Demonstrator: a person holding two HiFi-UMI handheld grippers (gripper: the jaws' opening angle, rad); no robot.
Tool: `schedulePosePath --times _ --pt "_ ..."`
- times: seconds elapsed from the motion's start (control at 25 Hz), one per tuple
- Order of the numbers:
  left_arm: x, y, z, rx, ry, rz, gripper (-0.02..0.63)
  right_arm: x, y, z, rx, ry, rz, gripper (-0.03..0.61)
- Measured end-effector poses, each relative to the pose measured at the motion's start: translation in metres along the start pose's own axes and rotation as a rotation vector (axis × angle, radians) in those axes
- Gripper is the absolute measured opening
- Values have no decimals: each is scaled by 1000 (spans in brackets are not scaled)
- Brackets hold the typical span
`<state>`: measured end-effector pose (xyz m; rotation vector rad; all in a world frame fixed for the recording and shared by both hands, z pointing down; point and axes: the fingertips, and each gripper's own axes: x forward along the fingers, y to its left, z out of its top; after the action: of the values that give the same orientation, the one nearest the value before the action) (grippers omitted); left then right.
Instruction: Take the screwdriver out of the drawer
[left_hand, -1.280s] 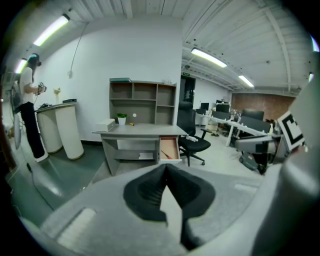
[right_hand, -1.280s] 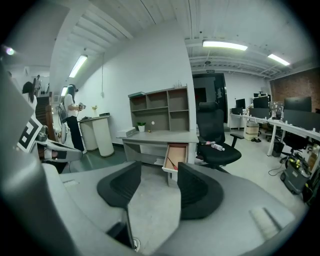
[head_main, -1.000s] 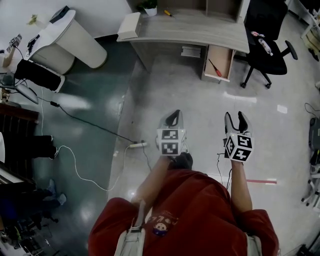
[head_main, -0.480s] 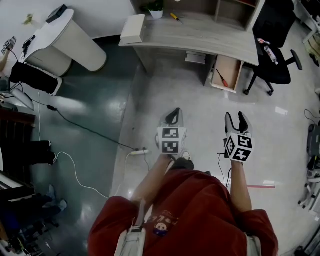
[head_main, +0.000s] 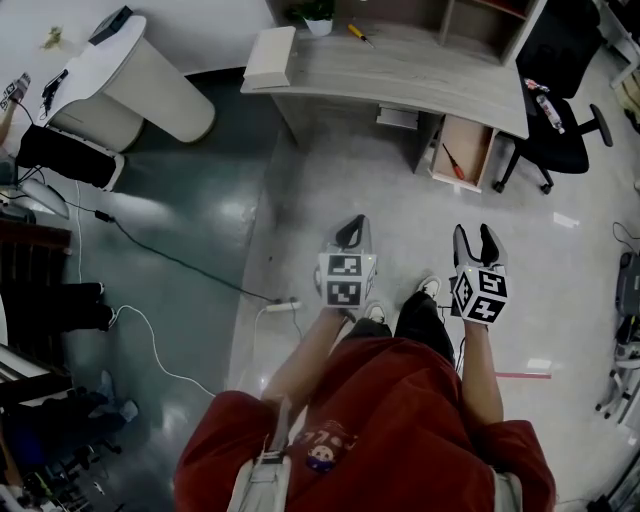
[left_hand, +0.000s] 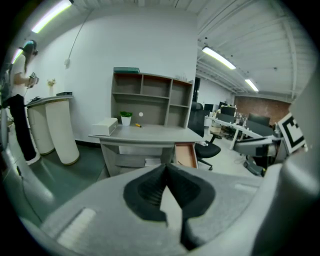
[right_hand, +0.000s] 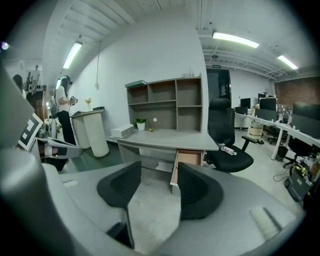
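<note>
Open-plan office: a table (head_main: 400, 68) with shelves (right_hand: 164, 104), a black swivel chair (head_main: 560, 150), further workstations (right_hand: 267, 120) and ceiling strip lights (right_hand: 235, 40) were visible.

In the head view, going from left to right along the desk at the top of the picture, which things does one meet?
white box → potted plant → yellow screwdriver → open drawer with the red-handled screwdriver inside → black office chair

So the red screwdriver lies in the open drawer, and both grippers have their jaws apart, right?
Not both. The left gripper view shows the left gripper shut, jaws together on nothing; only the right gripper has its jaws apart. The red screwdriver does lie in the open drawer.
</note>
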<state>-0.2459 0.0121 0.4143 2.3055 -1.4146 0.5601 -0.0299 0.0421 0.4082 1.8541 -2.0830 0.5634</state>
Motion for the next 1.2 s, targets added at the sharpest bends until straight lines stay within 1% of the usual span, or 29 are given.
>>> schedulePosePath --times 0.12,0.28,0.52,0.72,0.88,1.2 --pt "12 -4 5 16 -4 -1 -2 10 -9 2 3 -4 6 212" --pt "37 -6 20 24 -10 13 -2 33 -33 11 10 -14 6 212" --pt "90 -20 65 33 -27 27 -2 73 -81 41 17 -19 23 212" --pt "138 -38 99 24 -27 44 -2 112 -123 70 12 -15 47 212" --pt "170 -47 121 19 -23 63 -2 142 -149 90 12 -11 72 212" --pt "225 -73 158 22 -22 98 -2 184 -202 116 22 -12 116 212"
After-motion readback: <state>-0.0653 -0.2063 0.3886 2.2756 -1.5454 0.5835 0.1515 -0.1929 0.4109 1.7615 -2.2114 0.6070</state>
